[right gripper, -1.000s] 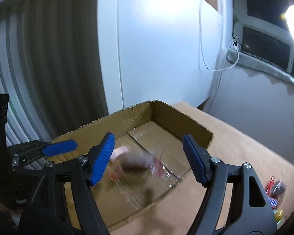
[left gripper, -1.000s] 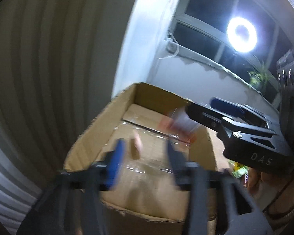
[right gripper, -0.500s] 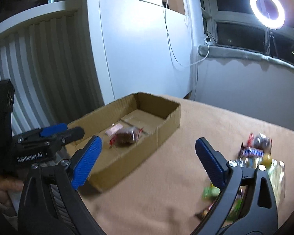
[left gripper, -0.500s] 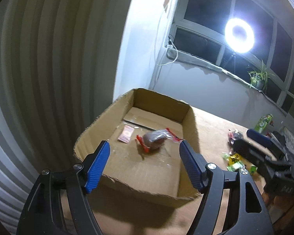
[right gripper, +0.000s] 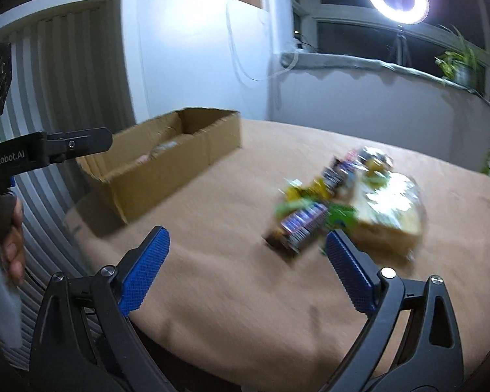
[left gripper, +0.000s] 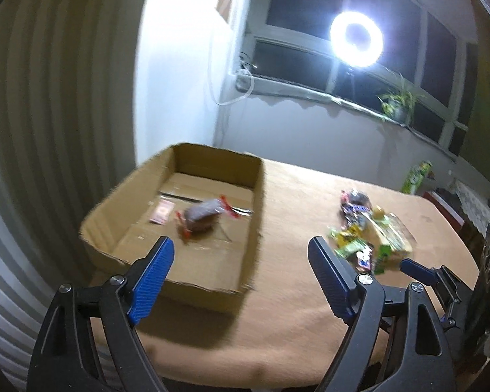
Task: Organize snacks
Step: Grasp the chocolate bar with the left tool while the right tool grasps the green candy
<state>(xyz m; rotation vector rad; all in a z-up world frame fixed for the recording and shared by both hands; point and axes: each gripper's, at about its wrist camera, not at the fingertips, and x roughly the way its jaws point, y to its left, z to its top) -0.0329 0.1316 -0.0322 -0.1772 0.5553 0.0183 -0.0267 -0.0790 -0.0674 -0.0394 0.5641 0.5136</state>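
Observation:
An open cardboard box (left gripper: 256, 196) stands at the table's left end; inside lie a grey snack with red twisted ends (left gripper: 202, 217) and a small pink packet (left gripper: 161, 211). A heap of wrapped snacks (left gripper: 366, 228) lies to its right on the tan cloth. My left gripper (left gripper: 241, 251) hovers before the box's near right corner, its jaws still opening with nothing between them. My right gripper (right gripper: 245, 245) is open and empty, low over the cloth, just left of the blurred snack heap (right gripper: 336, 202). The box (right gripper: 166, 170) sits beyond it to the left.
The tan-covered table (left gripper: 294, 310) ends close in front of both grippers. A ribbed white wall runs along the left. A ring light (left gripper: 356, 39) and a potted plant (left gripper: 398, 104) stand by the window. A green carton (left gripper: 419, 176) stands at the table's far right.
Both grippers have drawn back from over the box and swung right toward the snack heap. The grey snack and pink packet now lie loose in the box. Both sets of jaws stand wider.

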